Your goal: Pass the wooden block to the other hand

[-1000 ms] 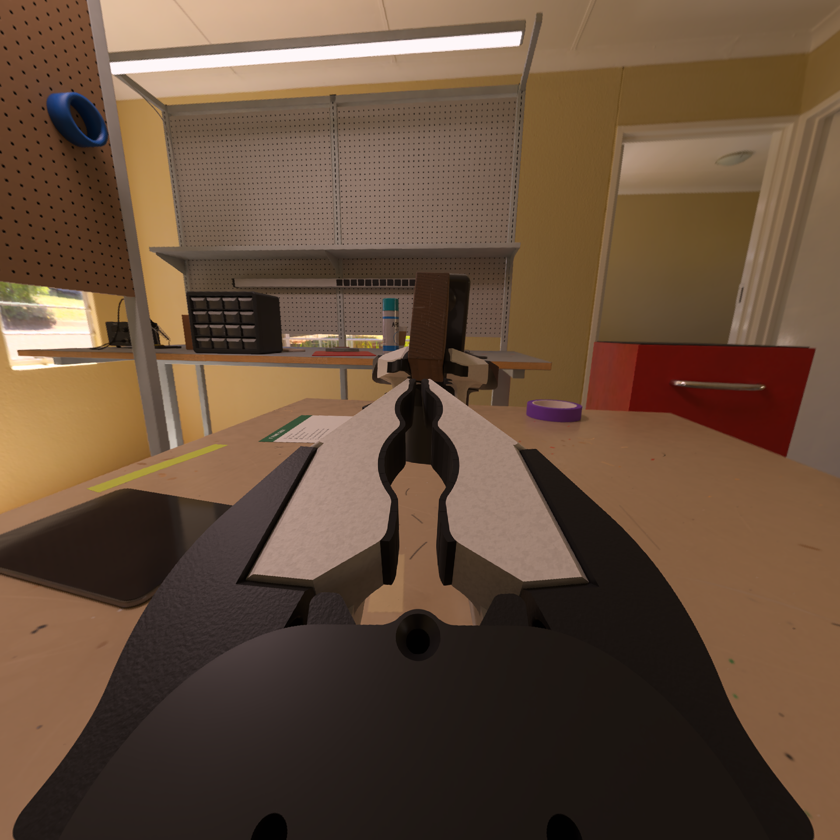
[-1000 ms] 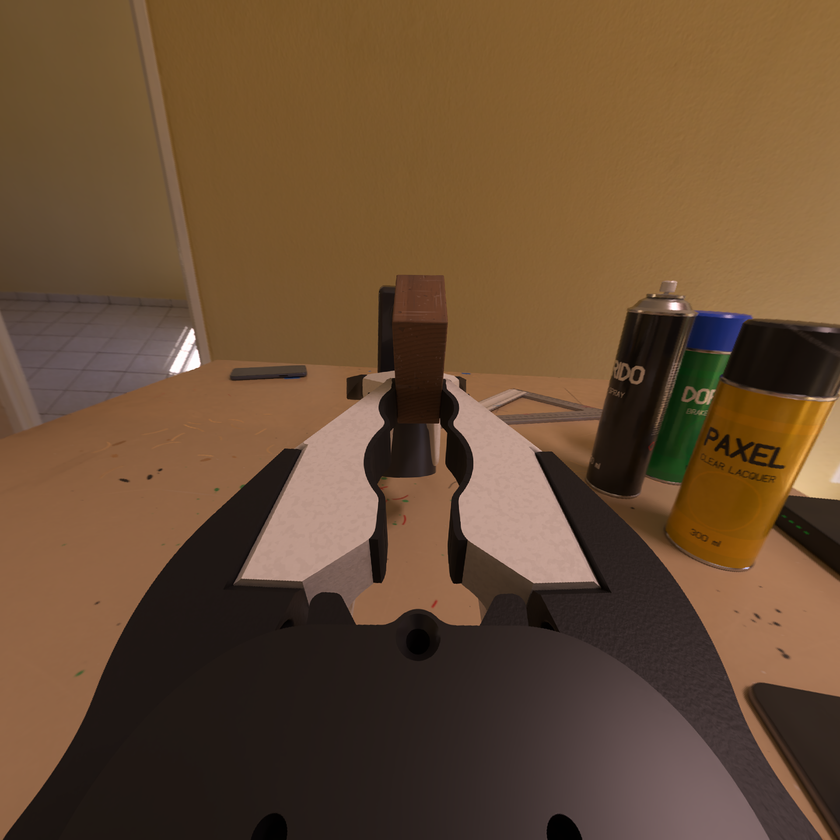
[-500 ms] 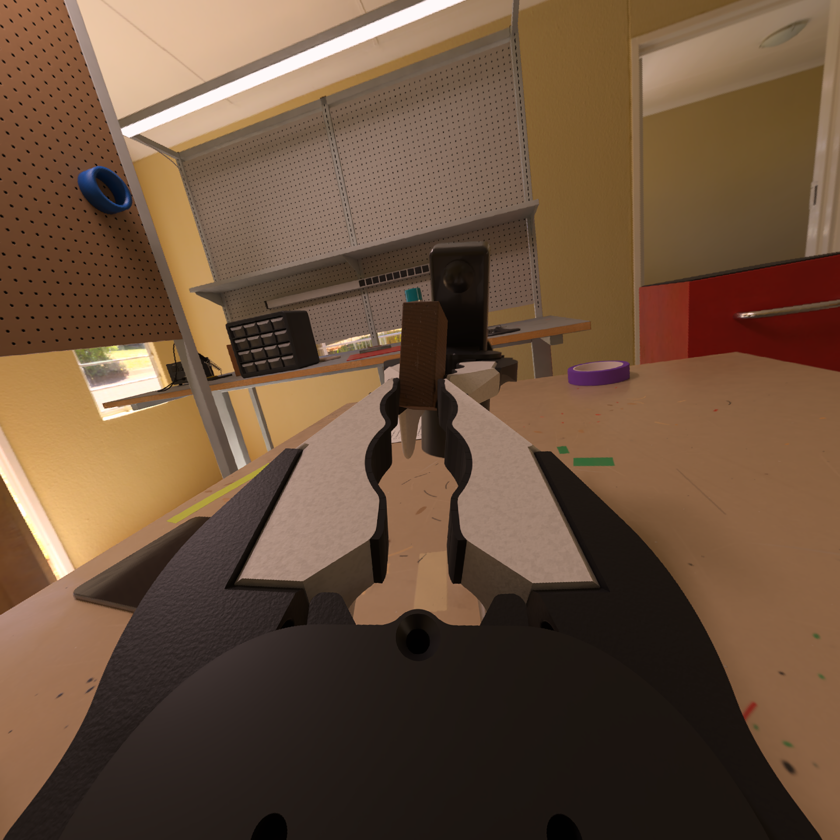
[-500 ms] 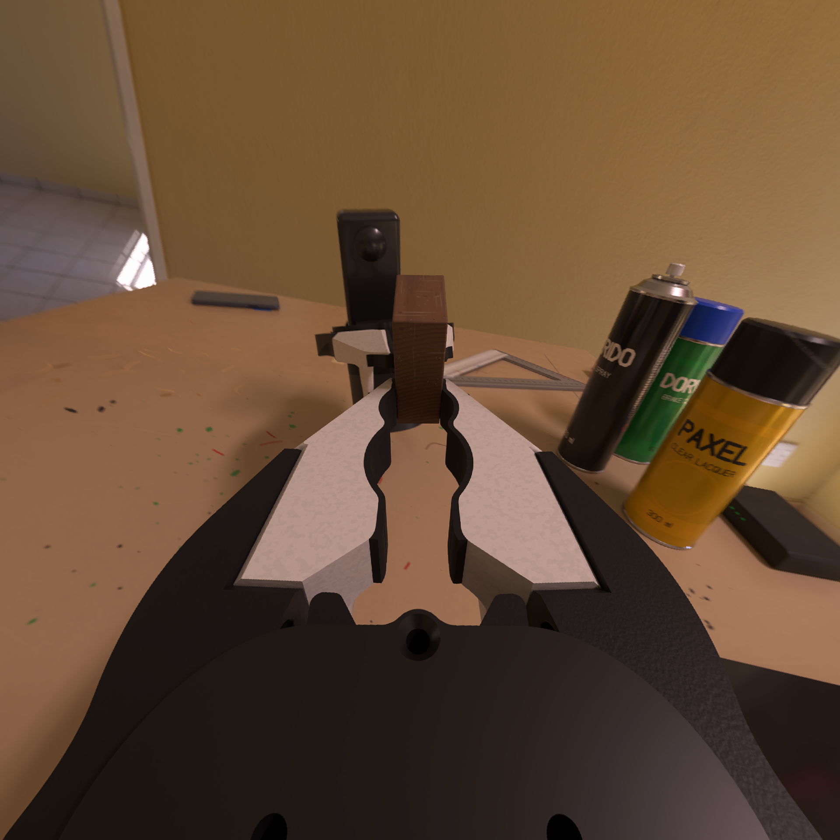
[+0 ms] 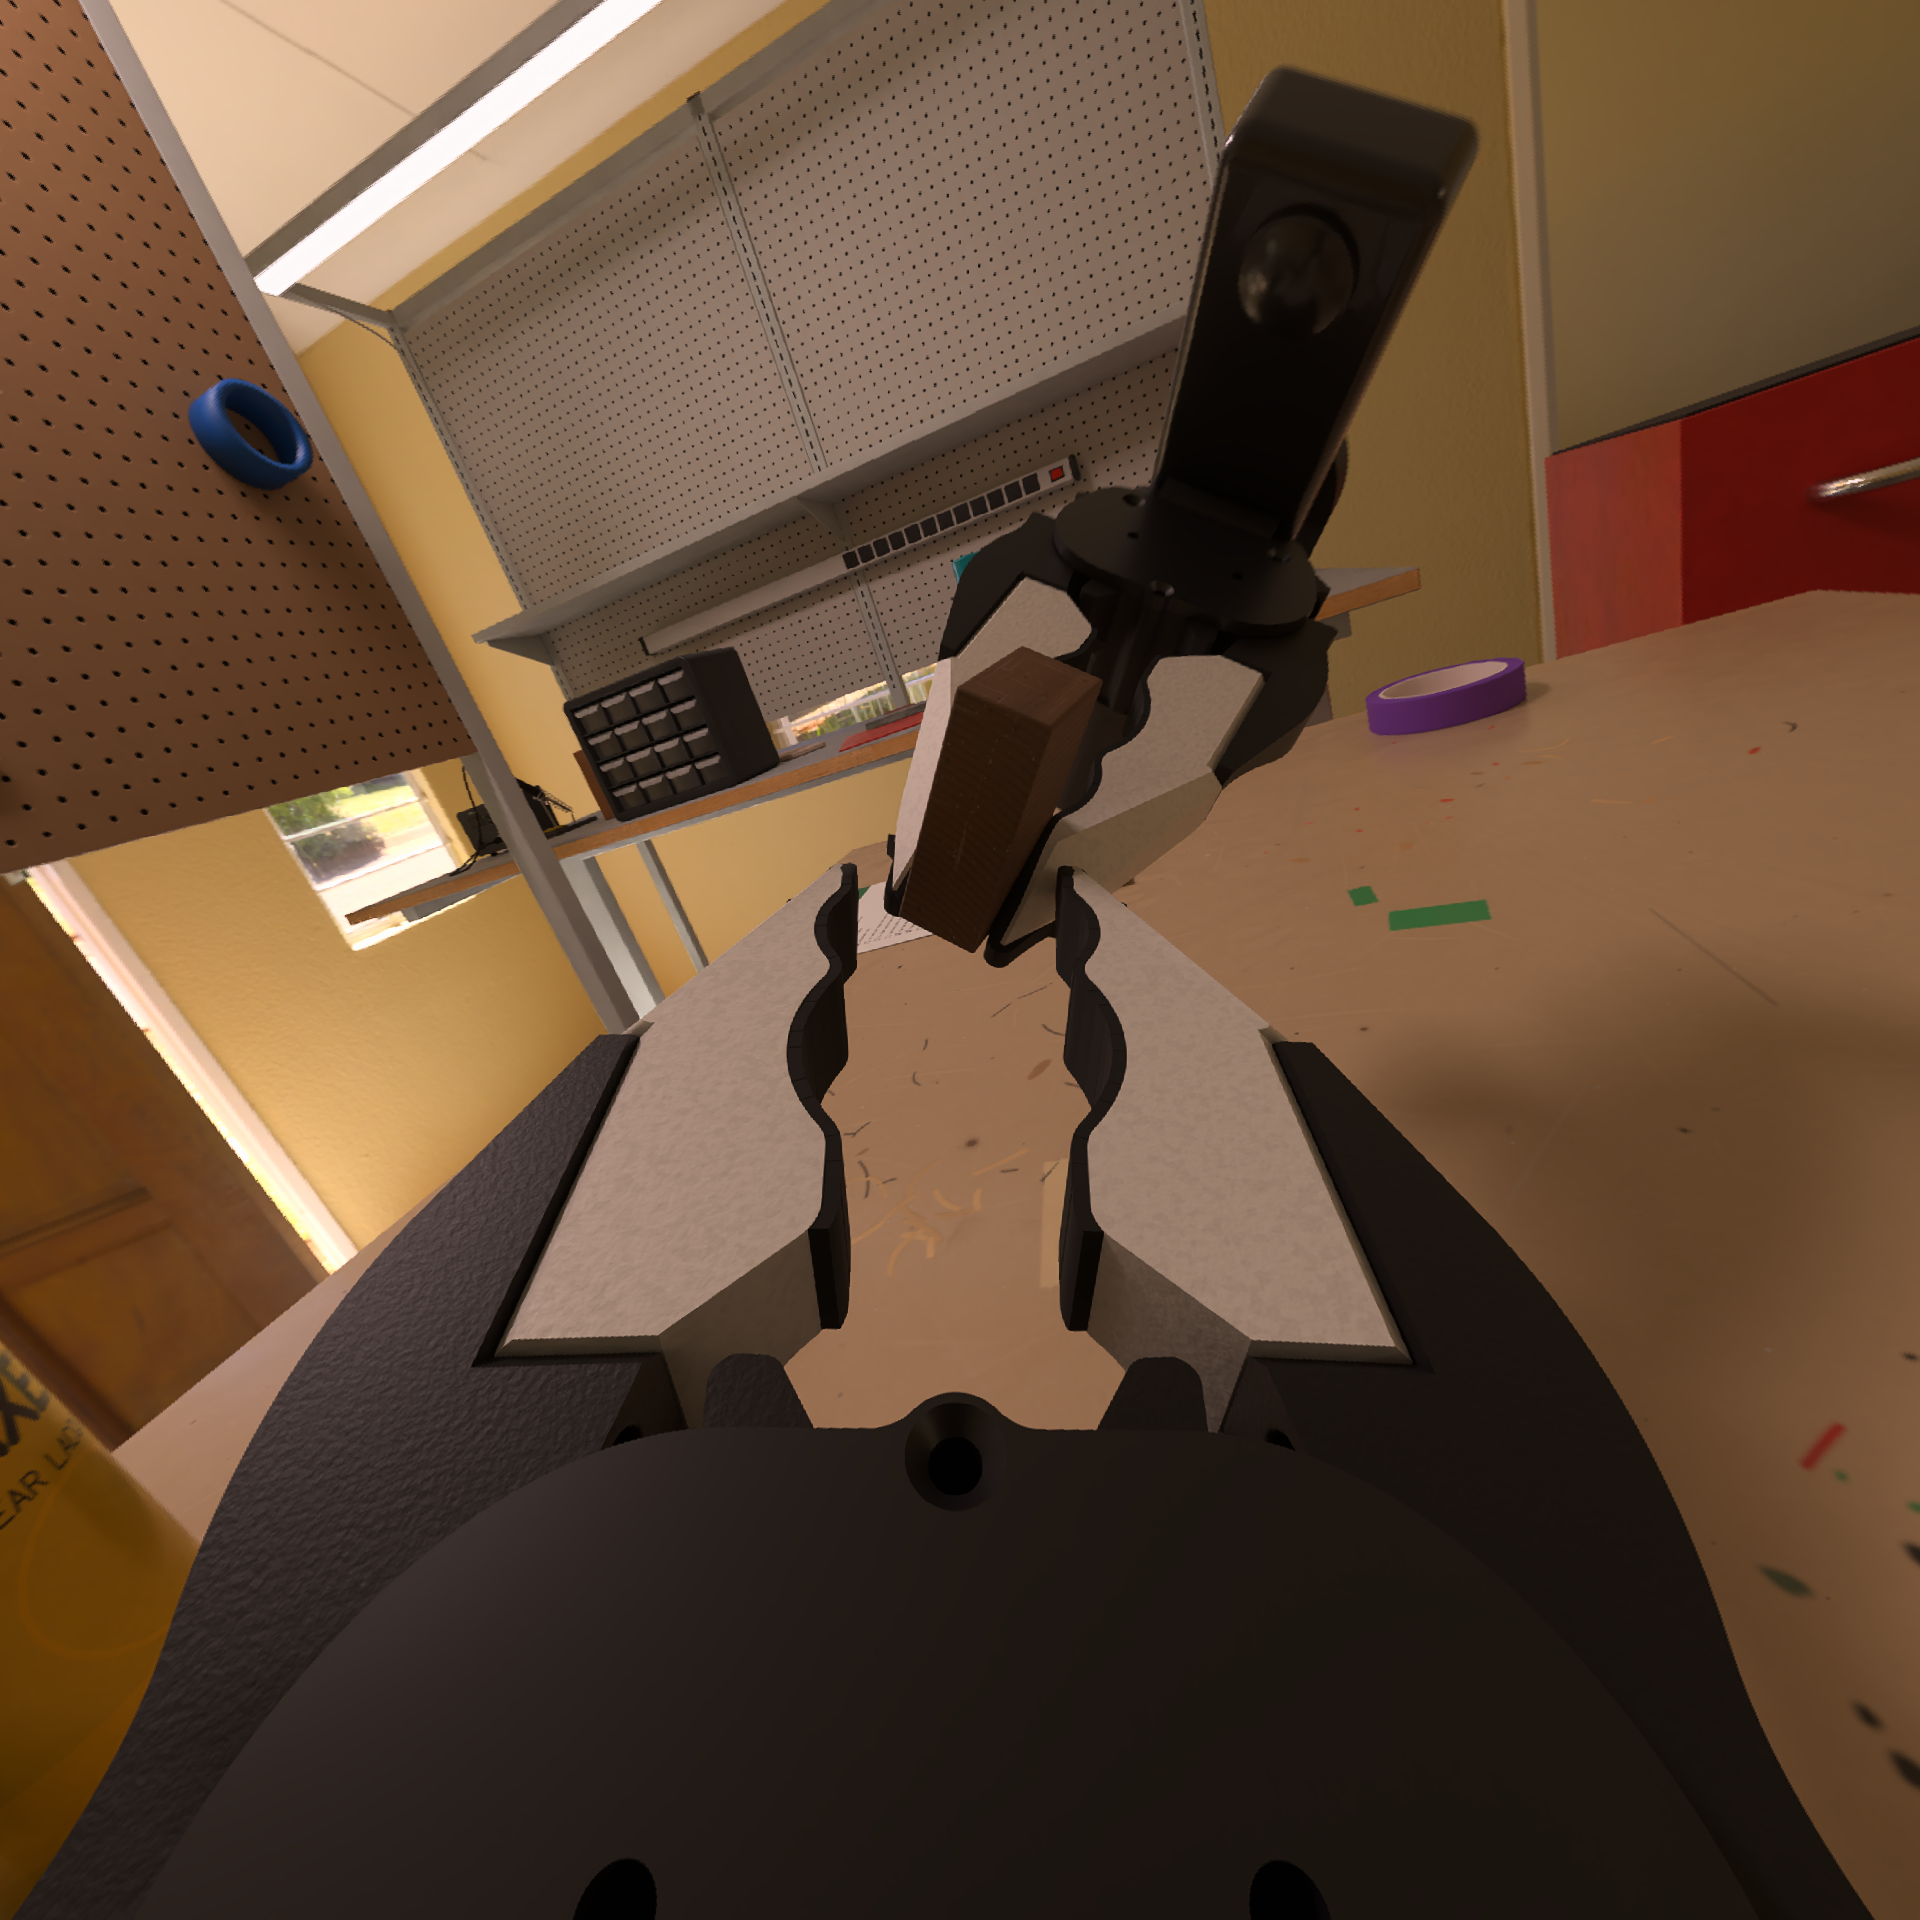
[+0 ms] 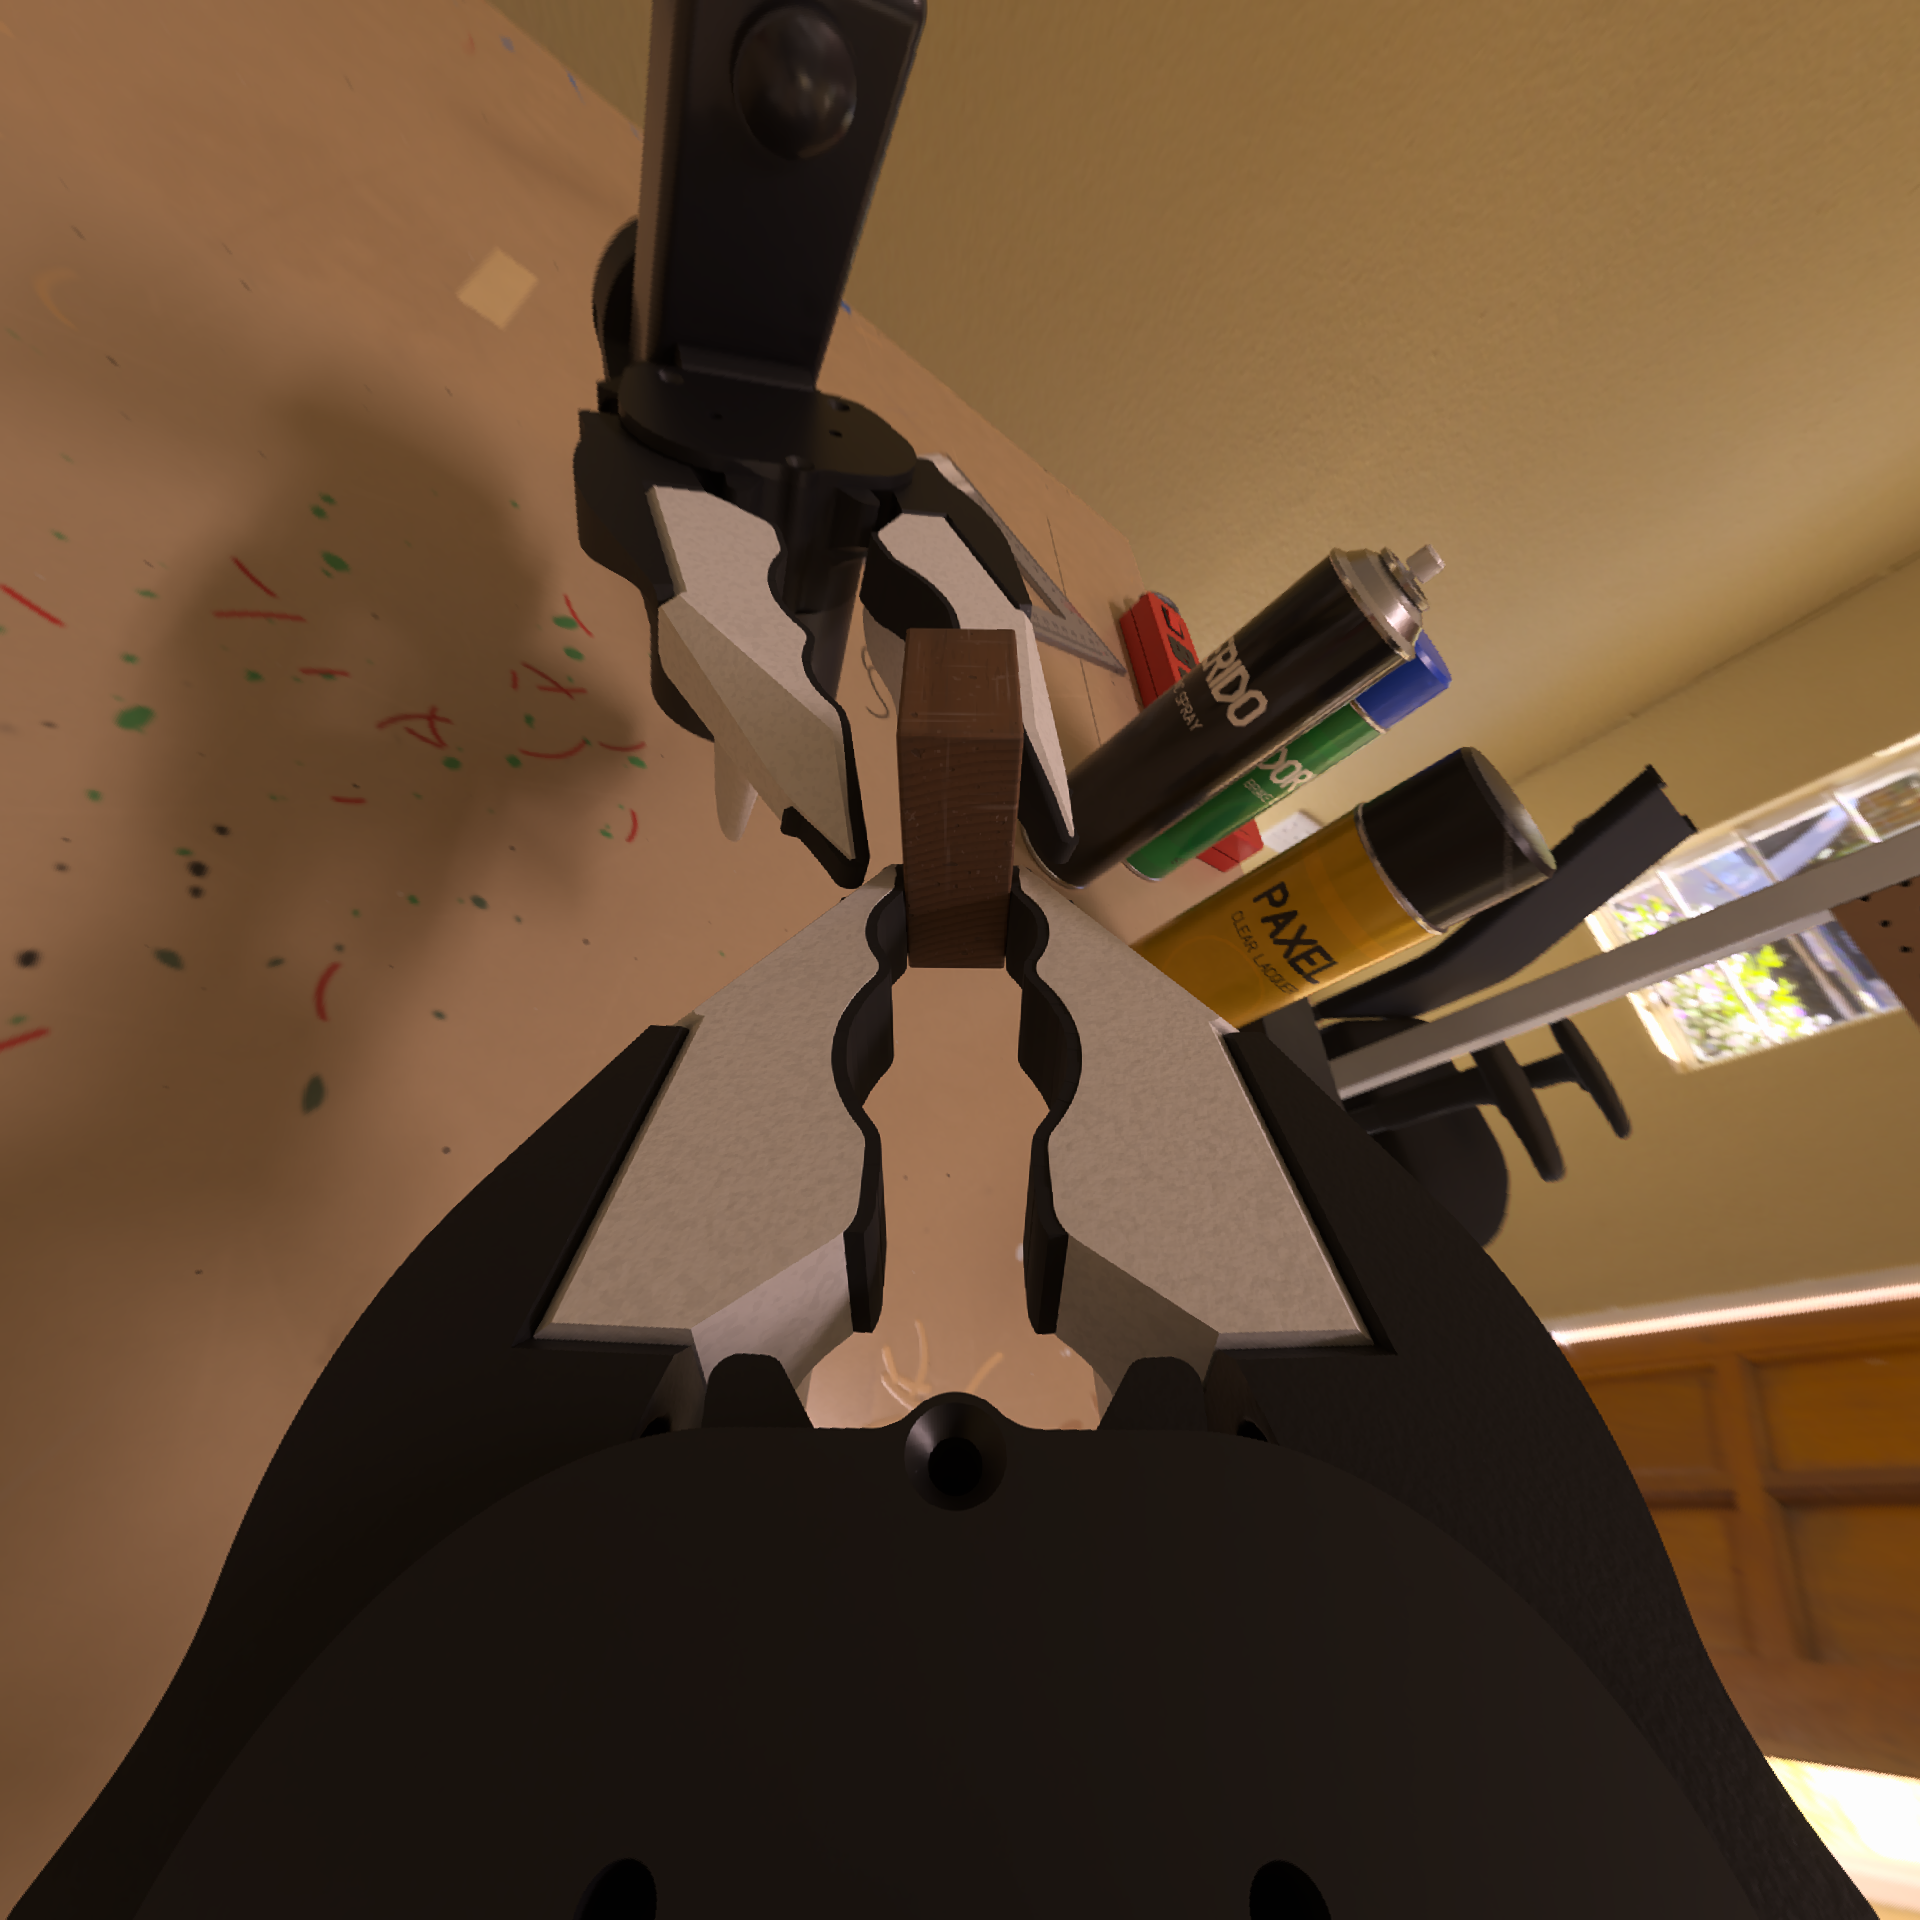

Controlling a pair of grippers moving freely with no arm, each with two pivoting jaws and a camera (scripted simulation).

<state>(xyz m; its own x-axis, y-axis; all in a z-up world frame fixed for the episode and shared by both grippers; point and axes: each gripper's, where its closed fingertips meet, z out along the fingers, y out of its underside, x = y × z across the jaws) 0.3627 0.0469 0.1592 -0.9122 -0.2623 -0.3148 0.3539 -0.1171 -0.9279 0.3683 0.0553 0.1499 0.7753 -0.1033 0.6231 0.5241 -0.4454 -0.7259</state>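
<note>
The wooden block (image 6: 956,790) is a dark brown bar held above the workbench. My right gripper (image 6: 956,909) is shut on its near end. In the left wrist view the block (image 5: 987,810) leans to the right, clamped between the right gripper's white fingers (image 5: 1164,769). My left gripper (image 5: 956,894) is open, and its tips stand on either side of the block's lower end with a gap on each side. In the right wrist view the left gripper's fingers (image 6: 758,707) flank the block's far end without pressing on it.
The workbench (image 5: 1558,1039) is below, flecked with paint. A purple tape roll (image 5: 1444,694) lies at its far right. Three spray cans (image 6: 1278,707) stand near the wall edge, the yellow one (image 6: 1340,914) nearest. A black drawer organiser (image 5: 665,732) and a red cabinet (image 5: 1745,509) are beyond.
My left gripper has opened and let go of the block. The right gripper has kept its grip. Both grippers have come closer and tilted, and the block now leans.
</note>
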